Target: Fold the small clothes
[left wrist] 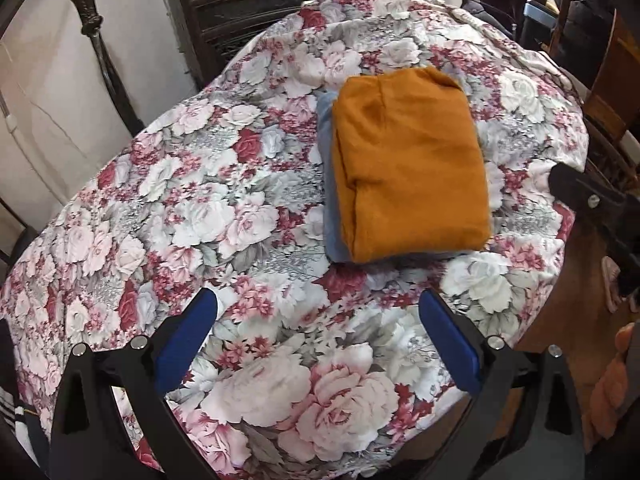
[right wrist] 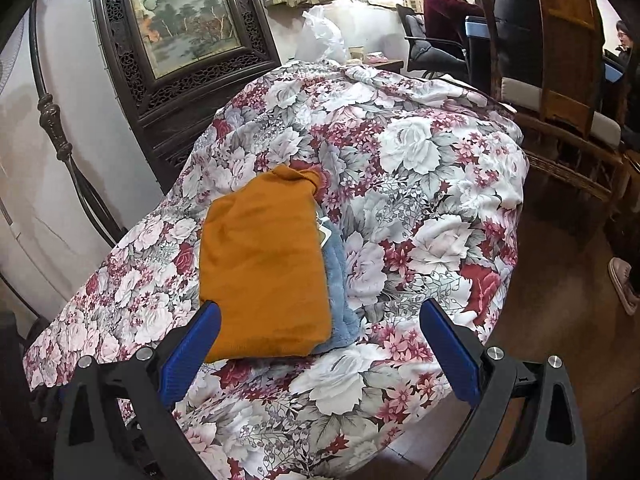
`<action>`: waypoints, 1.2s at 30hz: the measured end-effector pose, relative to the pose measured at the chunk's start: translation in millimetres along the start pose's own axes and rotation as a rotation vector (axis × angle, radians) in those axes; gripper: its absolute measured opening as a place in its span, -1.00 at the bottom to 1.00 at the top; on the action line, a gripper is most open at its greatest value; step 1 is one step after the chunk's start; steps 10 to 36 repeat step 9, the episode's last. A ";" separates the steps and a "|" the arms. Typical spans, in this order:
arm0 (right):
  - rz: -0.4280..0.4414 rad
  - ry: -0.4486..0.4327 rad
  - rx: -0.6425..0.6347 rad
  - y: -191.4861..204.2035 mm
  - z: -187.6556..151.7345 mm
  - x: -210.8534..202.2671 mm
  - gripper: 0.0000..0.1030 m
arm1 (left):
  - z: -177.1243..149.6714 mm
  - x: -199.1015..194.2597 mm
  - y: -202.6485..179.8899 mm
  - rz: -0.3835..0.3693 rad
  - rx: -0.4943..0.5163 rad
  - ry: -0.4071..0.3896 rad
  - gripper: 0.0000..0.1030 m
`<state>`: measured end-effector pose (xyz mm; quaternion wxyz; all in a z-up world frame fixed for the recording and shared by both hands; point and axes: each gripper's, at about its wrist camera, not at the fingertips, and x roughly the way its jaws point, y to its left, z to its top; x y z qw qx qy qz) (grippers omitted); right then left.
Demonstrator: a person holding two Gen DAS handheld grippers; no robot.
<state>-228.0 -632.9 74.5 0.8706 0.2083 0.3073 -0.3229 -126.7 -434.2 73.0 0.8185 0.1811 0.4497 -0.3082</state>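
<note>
Left wrist view first: left gripper hangs above the floral bedspread, fingers wide apart, holding nothing. Beyond it, right of centre, the orange garment lies folded atop a blue garment.

Right wrist view: right gripper too is spread and empty, the orange garment near its left finger, blue garment peeking out right. Both look soft, light, floppy; I'd pinch a folded edge, since layers could slide apart.
</note>
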 end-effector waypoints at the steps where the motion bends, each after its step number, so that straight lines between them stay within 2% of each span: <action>1: -0.001 0.001 0.000 -0.1 -0.2 -0.3 0.93 | 1.5 0.2 -0.7 -0.005 0.003 0.005 0.90; 3: -0.005 0.002 0.000 -0.3 -1.2 -0.9 0.93 | 2.5 2.0 -2.7 0.034 0.003 0.021 0.90; 6: -0.006 0.006 -0.004 0.3 -1.5 0.1 0.93 | 2.0 1.9 -4.9 0.024 0.008 0.023 0.90; 9: -0.007 0.009 -0.005 0.4 -1.6 1.1 0.93 | 1.4 -0.2 -9.3 0.048 0.030 0.015 0.90; 36: -0.007 0.009 -0.005 0.4 -1.6 1.1 0.93 | 1.4 -0.2 -9.3 0.048 0.030 0.015 0.90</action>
